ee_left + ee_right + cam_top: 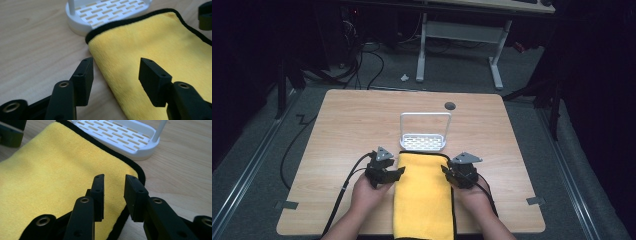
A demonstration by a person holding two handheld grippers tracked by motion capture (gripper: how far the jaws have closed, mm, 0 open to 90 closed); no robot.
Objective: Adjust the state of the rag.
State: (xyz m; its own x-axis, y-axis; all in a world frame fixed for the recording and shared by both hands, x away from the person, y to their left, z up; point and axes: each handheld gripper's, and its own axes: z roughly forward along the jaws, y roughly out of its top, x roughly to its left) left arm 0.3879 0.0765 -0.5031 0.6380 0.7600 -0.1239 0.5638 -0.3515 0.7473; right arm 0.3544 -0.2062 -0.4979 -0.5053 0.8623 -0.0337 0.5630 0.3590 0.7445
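Yellow towel (423, 195) flat on the table (347, 120), long axis running from the near edge, which it overhangs, toward the far edge, far end touching the white rack (424, 135). Flanked at its far corners by both tongs, equally near: left tongs (396, 172) just off its left edge, jaws wide apart and empty; right tongs (445, 170) over the right black-trimmed border, jaws narrowly apart, gripping nothing.

Yellow towel (423, 192), plush, black-piped edge, folded into a long strip. Lies flat on the bench (352, 120), lengthwise front to back, near end hanging over the front edge, far end touching the white slotted rack (423, 142).
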